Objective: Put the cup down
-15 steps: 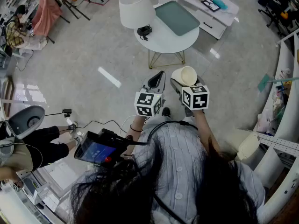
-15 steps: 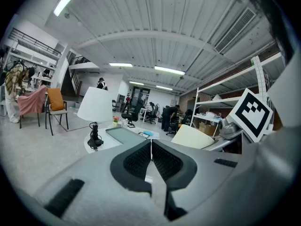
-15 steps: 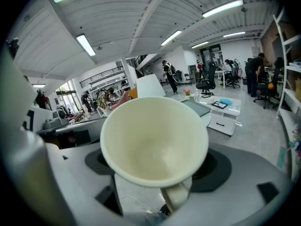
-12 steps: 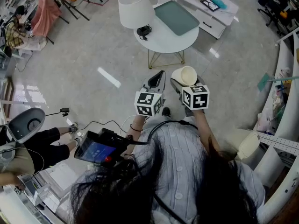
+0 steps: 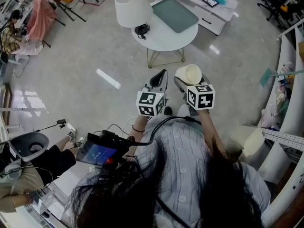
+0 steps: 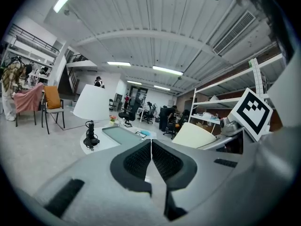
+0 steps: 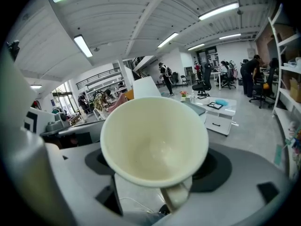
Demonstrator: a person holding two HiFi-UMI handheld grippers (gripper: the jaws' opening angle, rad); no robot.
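The right gripper (image 5: 186, 81) is clamped on a cream cup (image 7: 155, 142), its jaws spread wide to either side of the body. In the right gripper view the cup's open mouth faces the camera, the inside looks empty, and the handle (image 7: 176, 195) points downward between the dark pads. In the head view the cup hangs in the air over the pale floor (image 5: 85, 56), just ahead of the person's chest and tilted with its mouth turned up and away. It is well apart from the round white desk (image 5: 166, 41) that stands farther ahead, and it rests on no surface. The left gripper (image 6: 151, 160) is held just beside the right one at about the same height. Its two ribbed pads are pressed together with nothing between them. On the round desk stand a lamp with a white shade (image 5: 129, 7) at the left edge, a black plug or adapter (image 5: 141, 30) at its foot, and a flat green tray (image 5: 176, 14) toward the far side. Behind the desk stands a low white cabinet (image 5: 209, 18) with small items on top. Lower left in the head view, a dark device with a blue screen (image 5: 97, 152) sits near the person's left elbow.
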